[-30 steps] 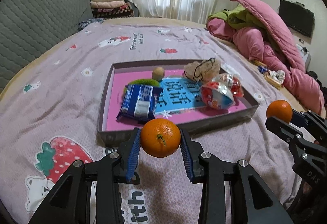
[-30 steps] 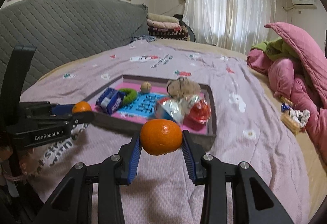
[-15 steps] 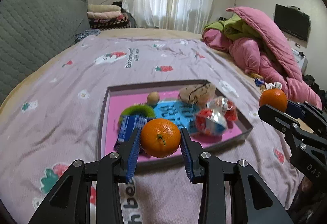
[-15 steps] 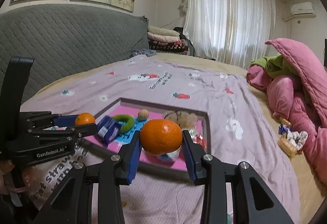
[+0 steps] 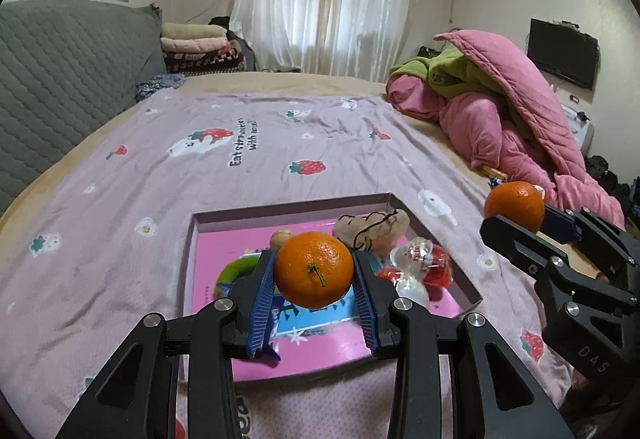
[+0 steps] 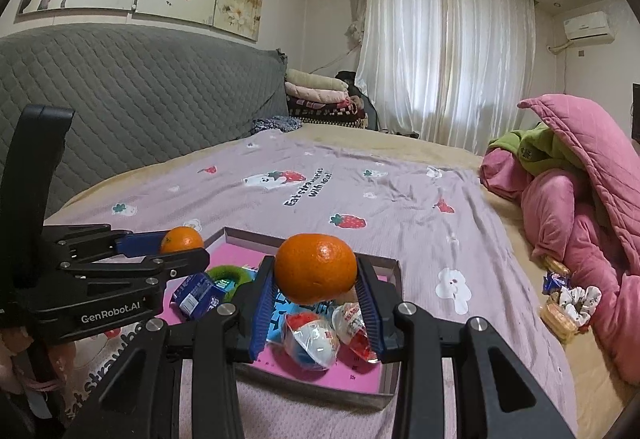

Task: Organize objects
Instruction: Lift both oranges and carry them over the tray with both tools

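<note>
A: Two oranges, one per gripper. The left gripper (image 5: 314, 289) is clamped on its orange (image 5: 314, 269), pads pressing both sides. The right gripper (image 6: 316, 289) is the same, closed on the second orange (image 6: 315, 267).

B: Where's the tray?

A: Shallow grey tray (image 5: 188, 259) with a pink floor sits on the lilac strawberry bedsheet (image 5: 240, 143). In the left wrist view it's dead ahead under the fruit, spreading from 12 towards 3 o'clock of the held orange. The right gripper shows at 3 o'clock in that view, fruit up in the air.

B: What's in the tray?

A: Blue snack packet (image 6: 198, 293), green ring (image 6: 224, 273), small brown ball (image 5: 280, 239), beige pouch with a black cord (image 5: 370, 225), two red-white wrapped eggs (image 6: 310, 335).

B: Step?

A: Looks like carry phase: both oranges airborne over the near tray edge, neither placed.

B: Next?

A: Probably lower each onto bare pink floor. The free patch is at 6 o'clock of the left orange, near the front wall. Release gently; round fruit may roll into the eggs.
</note>
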Demonstrator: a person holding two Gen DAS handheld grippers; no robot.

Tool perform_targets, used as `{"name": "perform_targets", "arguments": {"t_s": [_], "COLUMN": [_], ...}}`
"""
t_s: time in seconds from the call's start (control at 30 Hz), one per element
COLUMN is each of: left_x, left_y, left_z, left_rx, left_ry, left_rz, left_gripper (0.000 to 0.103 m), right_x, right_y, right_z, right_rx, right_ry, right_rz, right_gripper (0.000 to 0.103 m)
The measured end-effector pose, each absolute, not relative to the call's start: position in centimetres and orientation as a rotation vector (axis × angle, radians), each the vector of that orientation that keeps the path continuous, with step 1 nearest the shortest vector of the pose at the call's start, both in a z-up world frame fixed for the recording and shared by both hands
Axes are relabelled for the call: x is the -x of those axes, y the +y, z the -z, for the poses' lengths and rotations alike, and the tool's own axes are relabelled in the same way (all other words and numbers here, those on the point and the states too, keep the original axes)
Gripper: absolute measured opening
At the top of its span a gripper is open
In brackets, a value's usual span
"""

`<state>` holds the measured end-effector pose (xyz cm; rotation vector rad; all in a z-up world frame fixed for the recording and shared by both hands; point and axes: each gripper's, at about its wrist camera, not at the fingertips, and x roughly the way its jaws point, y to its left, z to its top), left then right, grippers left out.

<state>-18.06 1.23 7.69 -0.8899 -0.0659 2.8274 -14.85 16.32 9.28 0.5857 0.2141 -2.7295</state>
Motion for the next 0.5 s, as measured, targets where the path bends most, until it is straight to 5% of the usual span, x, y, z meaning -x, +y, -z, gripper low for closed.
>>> {"name": "perform_targets", "arguments": {"t_s": [0.5], "left_x": [19.9], "left_y": [2.4], "left_z": [-4.5], "left_rx": [0.972], "left_ry": [-0.041], "left_rz": [-2.79], "left_gripper": [0.039], "right_x": [16.9], "right_y": [17.8], "right_z": [-6.1], "right_rx": [-0.689], "right_ry": [0.189], "right_rz": [2.724], "right_gripper": [0.039]}}
